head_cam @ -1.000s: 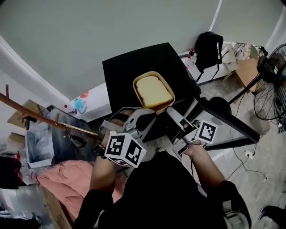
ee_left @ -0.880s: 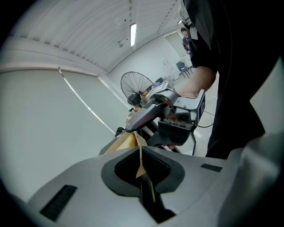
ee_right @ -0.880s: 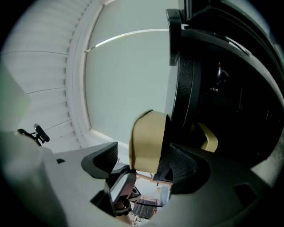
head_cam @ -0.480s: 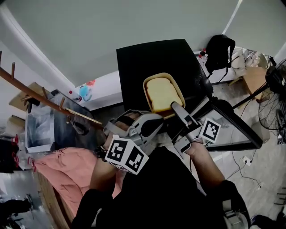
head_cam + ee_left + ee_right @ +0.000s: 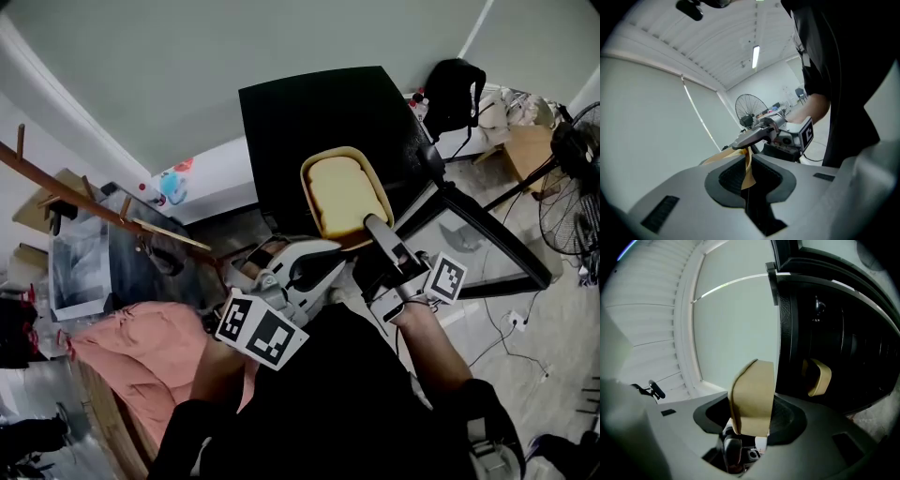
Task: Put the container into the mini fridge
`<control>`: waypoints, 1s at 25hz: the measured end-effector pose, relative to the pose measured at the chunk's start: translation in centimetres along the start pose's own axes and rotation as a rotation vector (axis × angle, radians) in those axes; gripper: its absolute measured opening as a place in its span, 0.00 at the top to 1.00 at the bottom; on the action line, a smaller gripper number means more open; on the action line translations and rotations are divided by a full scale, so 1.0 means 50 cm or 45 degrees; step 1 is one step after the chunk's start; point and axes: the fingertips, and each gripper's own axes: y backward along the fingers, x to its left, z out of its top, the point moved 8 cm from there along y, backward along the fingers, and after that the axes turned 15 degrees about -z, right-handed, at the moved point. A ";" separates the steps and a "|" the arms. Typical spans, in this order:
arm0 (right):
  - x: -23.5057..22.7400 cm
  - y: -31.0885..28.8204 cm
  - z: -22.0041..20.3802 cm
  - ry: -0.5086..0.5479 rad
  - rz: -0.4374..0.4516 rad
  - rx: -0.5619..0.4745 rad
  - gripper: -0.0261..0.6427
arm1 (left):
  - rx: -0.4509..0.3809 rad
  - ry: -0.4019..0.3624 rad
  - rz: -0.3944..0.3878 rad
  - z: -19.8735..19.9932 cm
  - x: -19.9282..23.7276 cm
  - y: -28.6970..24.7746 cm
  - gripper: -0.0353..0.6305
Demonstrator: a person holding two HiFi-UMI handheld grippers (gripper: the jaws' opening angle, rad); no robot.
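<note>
Two grippers meet on one tan container (image 5: 345,192), held off the ground at the middle of the head view, where it overlaps the lower edge of the black mini fridge (image 5: 319,117). At the lower left a pink cloth (image 5: 131,347) lies beside the person's arm. Next comes my left gripper (image 5: 323,251), with its marker cube just below it in the frame. In its own view the jaws are nearly together, pinching the container's thin rim. The container sits roughly level, with a pale yellow surface facing up. At its lower right corner is my right gripper (image 5: 377,242). Its jaws have just been closing, and in its own view the container's rounded end fills the gap between them, with both pads against its sides. To the right in that view stands the fridge's glossy black face, mirroring a tan shape. Further right in the head view the fridge's glass door (image 5: 483,253) stands swung open. A black backpack (image 5: 454,82) lies above it, and a fan (image 5: 577,150) is at the right edge.
</note>
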 end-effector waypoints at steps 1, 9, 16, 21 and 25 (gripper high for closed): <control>0.001 0.007 -0.005 0.007 0.007 -0.004 0.63 | -0.048 0.035 0.004 -0.002 -0.005 0.007 0.87; -0.006 0.075 -0.040 0.030 0.056 -0.028 0.63 | -0.190 0.266 0.038 -0.056 -0.069 0.054 0.86; -0.033 0.127 -0.082 0.023 0.070 -0.008 0.63 | -0.313 0.438 0.049 -0.106 -0.112 0.062 0.86; -0.080 0.170 -0.107 0.011 0.052 -0.012 0.63 | -0.283 0.479 0.105 -0.140 -0.146 0.045 0.86; -0.128 0.195 -0.126 0.042 0.000 -0.018 0.63 | -0.306 0.551 0.123 -0.168 -0.172 0.026 0.86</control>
